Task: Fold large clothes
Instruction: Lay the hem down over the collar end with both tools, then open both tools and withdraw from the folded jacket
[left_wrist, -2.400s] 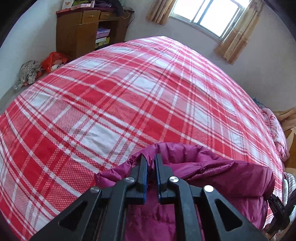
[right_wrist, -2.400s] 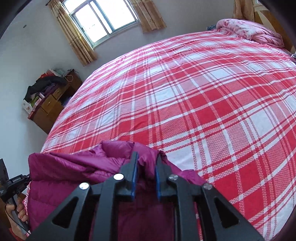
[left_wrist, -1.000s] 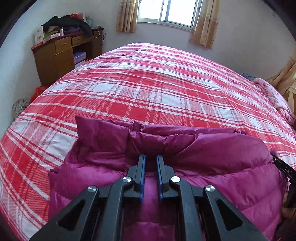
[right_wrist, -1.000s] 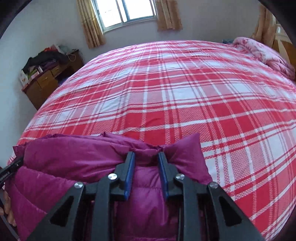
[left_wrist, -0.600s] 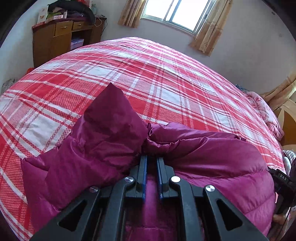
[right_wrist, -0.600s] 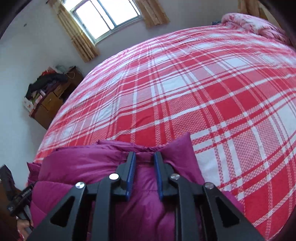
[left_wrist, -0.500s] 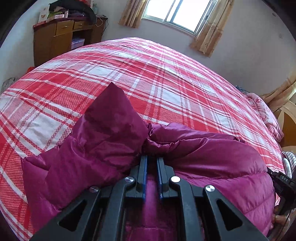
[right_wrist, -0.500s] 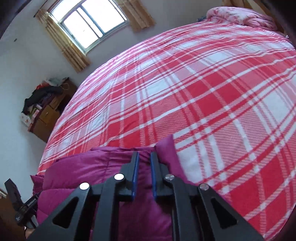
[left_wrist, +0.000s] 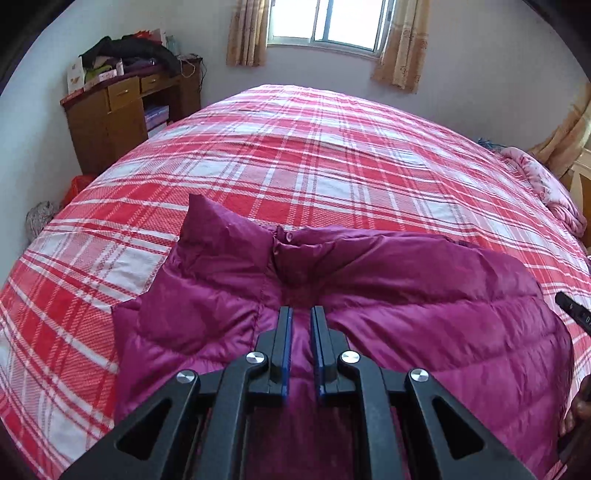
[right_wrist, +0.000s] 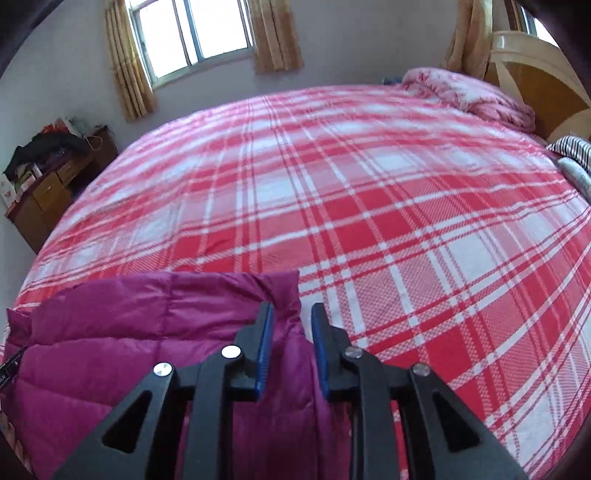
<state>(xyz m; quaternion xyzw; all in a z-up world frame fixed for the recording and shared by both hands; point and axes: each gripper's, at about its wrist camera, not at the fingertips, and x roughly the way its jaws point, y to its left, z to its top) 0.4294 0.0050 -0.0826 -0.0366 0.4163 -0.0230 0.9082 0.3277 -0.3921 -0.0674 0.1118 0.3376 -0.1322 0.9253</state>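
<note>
A magenta puffer jacket (left_wrist: 406, 302) lies at the near edge of a bed with a red and white plaid cover (left_wrist: 314, 162). My left gripper (left_wrist: 300, 314) is shut on a bunched fold of the jacket. In the right wrist view the jacket (right_wrist: 129, 332) lies flat at the lower left. My right gripper (right_wrist: 291, 310) stands over the jacket's right corner, its jaws parted wider than the cloth between them. The right gripper's tip (left_wrist: 570, 310) shows at the right edge of the left wrist view.
A wooden desk (left_wrist: 118, 110) piled with clothes stands at the far left of the bed. A window with tan curtains (left_wrist: 325, 22) is on the far wall. A pink quilt (right_wrist: 469, 96) and a wooden headboard (right_wrist: 546, 81) are at the right end.
The jacket has been carried further onto the bed and laid flatter. My right gripper's jaws have opened from their grip on the jacket's corner. My left gripper stays shut.
</note>
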